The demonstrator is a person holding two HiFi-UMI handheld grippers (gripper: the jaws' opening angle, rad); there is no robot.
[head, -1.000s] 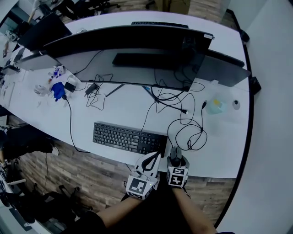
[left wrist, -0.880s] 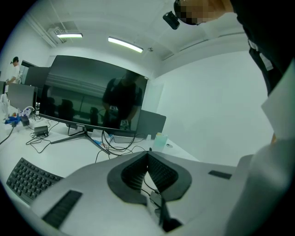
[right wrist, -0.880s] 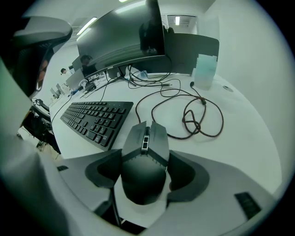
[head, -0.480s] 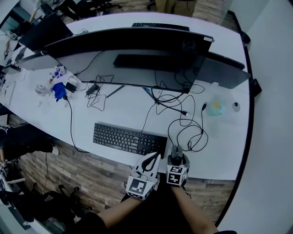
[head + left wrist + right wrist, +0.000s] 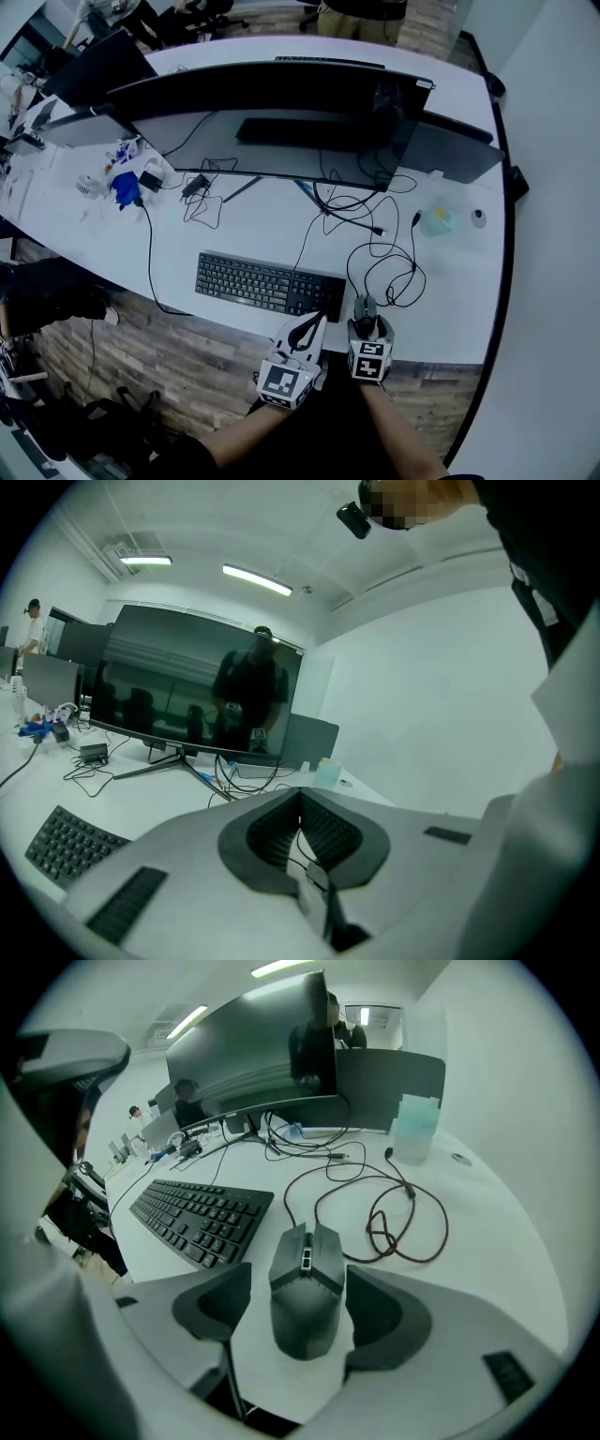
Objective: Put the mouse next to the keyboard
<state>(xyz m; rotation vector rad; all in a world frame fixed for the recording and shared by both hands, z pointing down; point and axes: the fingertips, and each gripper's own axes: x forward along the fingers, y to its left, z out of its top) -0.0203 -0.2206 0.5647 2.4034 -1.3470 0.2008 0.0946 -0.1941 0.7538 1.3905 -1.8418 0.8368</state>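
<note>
Head view: the mouse (image 5: 364, 306) lies on the white surface (image 5: 253, 225), just beside the right end of the keyboard (image 5: 270, 286), as the task wants. The right claw (image 5: 368, 326) sits around it, with the left claw (image 5: 319, 321) close by.

Right gripper view: its 2 jaws stand apart with a gap on each side of the mouse, gripping nothing. This fits a release as well as a coming grasp.

Left gripper view: only here does that claw show closed, tips touching, empty.

Office: wide monitor (image 5: 281, 103), keyboard (image 5: 267, 286), long desk (image 5: 84, 234).
</note>
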